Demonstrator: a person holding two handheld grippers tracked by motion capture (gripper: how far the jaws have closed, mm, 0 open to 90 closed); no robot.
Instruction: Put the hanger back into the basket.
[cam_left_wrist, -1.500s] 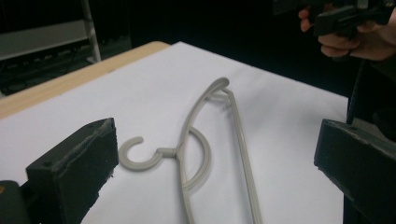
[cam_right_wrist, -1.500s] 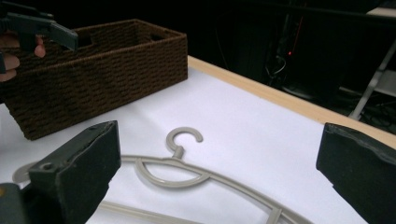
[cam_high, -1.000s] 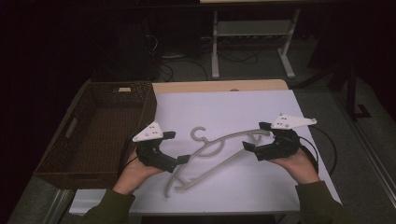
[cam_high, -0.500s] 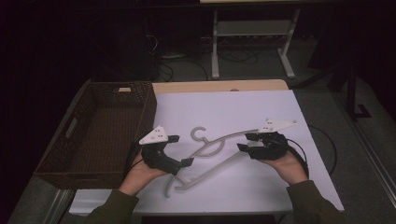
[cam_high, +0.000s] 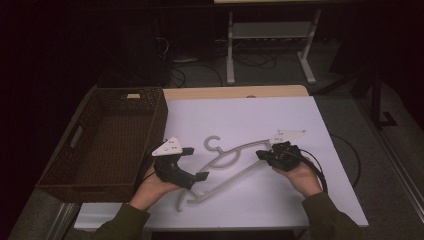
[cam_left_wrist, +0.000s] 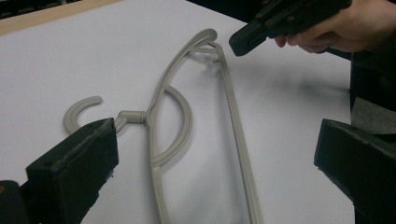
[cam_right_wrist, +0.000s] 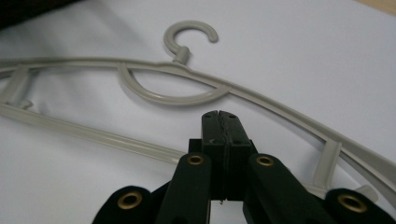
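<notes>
Right gripper view: my right tool (cam_right_wrist: 219, 116) has just clenched, pads together, nothing between them; the bar passes beneath. Hanger (cam_high: 225, 162) lies flat mid-bench. Left tool (cam_high: 192, 162) gapes beside its hook. Grip missed, I judge.

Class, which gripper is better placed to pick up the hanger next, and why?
Left, probably. The left gripper is open with the hanger between its jaws; the right gripper has just closed, empty, over the hanger's bar.

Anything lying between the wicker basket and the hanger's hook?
Nothing on the sheet there; in the high view the left hand-held gripper hovers between the wicker basket and the hanger, lower down.
</notes>
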